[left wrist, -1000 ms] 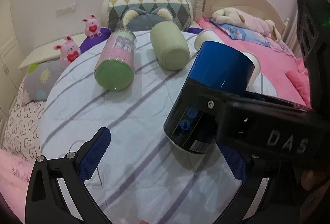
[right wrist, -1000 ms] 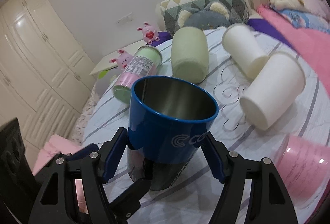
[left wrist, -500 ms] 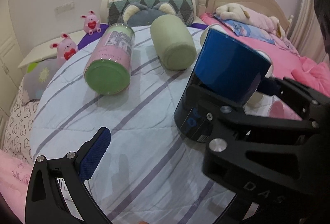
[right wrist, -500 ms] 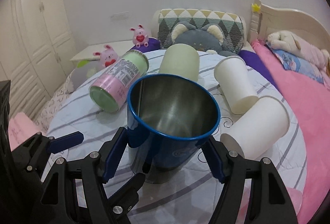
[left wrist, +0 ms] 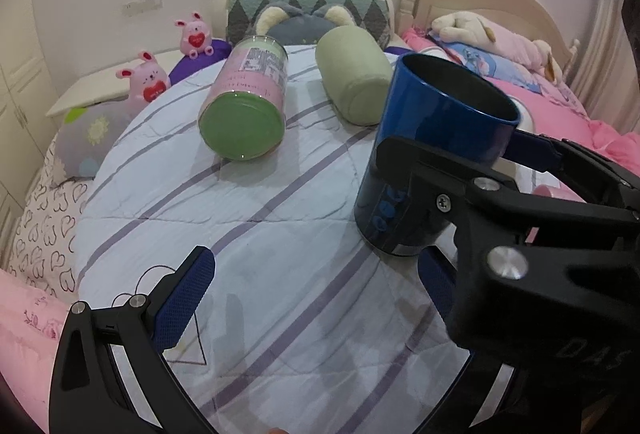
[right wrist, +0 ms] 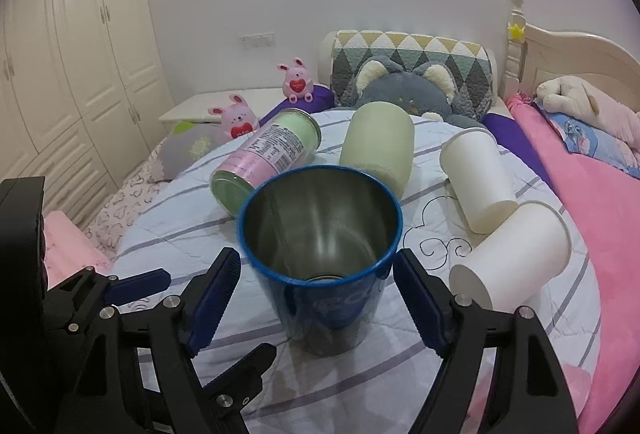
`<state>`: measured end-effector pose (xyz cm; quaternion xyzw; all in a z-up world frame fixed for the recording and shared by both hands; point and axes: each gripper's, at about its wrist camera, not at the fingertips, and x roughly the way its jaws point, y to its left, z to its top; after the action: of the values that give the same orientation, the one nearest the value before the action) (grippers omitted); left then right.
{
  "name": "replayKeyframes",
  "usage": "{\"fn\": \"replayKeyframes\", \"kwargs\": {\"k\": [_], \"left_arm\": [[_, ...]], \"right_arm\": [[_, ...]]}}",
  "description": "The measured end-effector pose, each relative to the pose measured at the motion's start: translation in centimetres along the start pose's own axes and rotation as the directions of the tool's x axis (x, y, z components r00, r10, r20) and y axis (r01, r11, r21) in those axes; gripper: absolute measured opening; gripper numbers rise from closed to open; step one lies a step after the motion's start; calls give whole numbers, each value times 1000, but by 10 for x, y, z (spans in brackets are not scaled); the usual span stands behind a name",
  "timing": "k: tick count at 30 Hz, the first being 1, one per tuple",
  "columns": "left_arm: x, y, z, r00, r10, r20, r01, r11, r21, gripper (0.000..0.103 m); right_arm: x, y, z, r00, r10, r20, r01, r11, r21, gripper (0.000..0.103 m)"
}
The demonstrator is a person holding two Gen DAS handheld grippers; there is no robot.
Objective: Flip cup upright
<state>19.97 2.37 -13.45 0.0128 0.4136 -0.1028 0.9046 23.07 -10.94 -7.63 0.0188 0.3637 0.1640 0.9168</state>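
A blue metal cup (right wrist: 320,254) stands upright on the round table's striped cloth, mouth up, steel inside showing. My right gripper (right wrist: 318,302) is open, its blue pads a little off the cup on both sides. The cup also shows in the left wrist view (left wrist: 432,162), with the right gripper's black frame (left wrist: 520,234) in front of it. My left gripper (left wrist: 312,298) is open and empty, low over the cloth to the left of the cup.
A pink-labelled jar with a green lid (right wrist: 268,158), a pale green cup (right wrist: 378,146) and two white paper cups (right wrist: 476,178) (right wrist: 516,254) lie on their sides behind and right of the blue cup. A pink cup (left wrist: 556,194) lies at the right. Bed and pillows surround the table.
The blue cup went from tilted and held to standing upright on the cloth. The right gripper's jaws have opened off it.
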Motion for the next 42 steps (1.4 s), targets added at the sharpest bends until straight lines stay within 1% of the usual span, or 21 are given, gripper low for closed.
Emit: {"fn": "replayKeyframes", "kwargs": {"k": [2,7,12,15,19,25,28,31,34,37,39,42], "left_arm": [[-4,-2,-1,1000,1,8,-1,1000,4,103],[-22,-9,-5,999,3,39,-4,1000,3,103],[-50,-22,-10,994,26,107,-26,1000,1,103],[-72,-32,-12,985,62,162,-62,998,-1,103],[-100,-45,-15,970,89,227,-87,996,-19,103],[-129,-64,-22,951,125,283,-119,992,-36,103],[-137,-73,-26,944,140,298,-134,990,-41,103],[-145,-83,-29,938,164,305,-158,986,-45,103],[-152,-97,-32,919,217,329,-218,975,-36,103],[-153,-107,-30,924,211,319,-215,976,-21,103],[-153,-113,-29,927,208,312,-211,977,-23,103],[-154,-117,-28,925,226,307,-225,974,-39,103]], "right_arm": [[-6,-1,-1,1000,17,5,-17,1000,13,80],[-28,-5,-3,999,15,45,-16,999,30,81],[-65,-11,-6,994,0,109,-5,999,39,81],[-90,-12,-11,988,-23,155,19,1000,25,81],[-124,-14,-20,974,-41,224,41,999,7,81],[-160,-23,-32,954,-51,296,52,999,7,81],[-171,-29,-38,946,-67,316,65,998,15,81],[-180,-37,-44,941,-63,331,54,998,37,81],[-188,-47,-49,936,-66,344,51,997,55,81],[-194,-55,-53,932,-66,356,45,997,68,82],[-197,-60,-54,932,-63,358,39,996,74,86],[-201,-67,-55,928,-61,368,35,996,77,86]]}}
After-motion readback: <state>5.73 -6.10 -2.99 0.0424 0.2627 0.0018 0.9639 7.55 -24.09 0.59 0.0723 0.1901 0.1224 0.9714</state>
